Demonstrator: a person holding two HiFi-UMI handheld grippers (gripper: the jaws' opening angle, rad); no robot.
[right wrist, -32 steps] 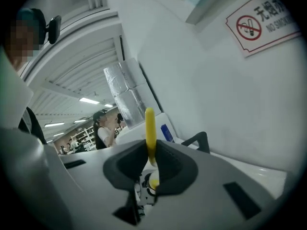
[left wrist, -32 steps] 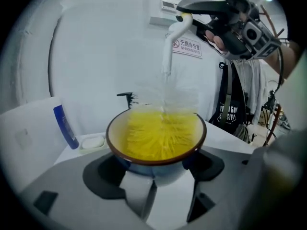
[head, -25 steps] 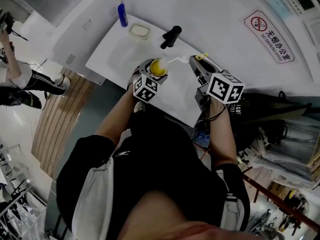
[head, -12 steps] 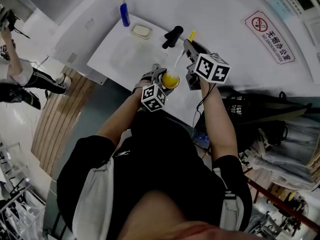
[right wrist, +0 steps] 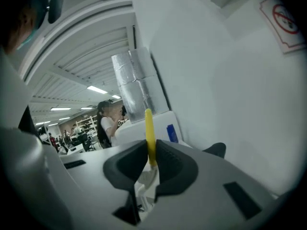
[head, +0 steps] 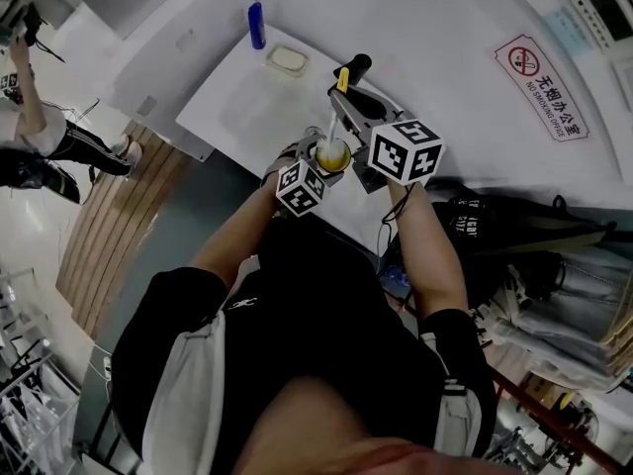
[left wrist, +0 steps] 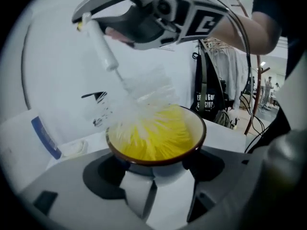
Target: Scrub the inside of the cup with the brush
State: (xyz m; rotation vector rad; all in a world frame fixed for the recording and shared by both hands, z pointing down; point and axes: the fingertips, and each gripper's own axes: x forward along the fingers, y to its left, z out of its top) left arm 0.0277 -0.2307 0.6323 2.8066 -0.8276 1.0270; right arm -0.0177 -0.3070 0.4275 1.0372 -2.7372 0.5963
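Yellow-lined cup (left wrist: 194, 139) clamped in L claw (left wrist: 153, 186); R claw (right wrist: 150, 161), angled down, pinches brush (left wrist: 102, 48), bristles seemingly inside.

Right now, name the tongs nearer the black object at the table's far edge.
Right. The right tongs, gripping the brush, hover just short of the black object; the left tongs, holding the cup, are farther back.

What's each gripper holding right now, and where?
Left gripper grips the cup by its lower wall; right gripper grips the brush by its handle, near the yellow end.
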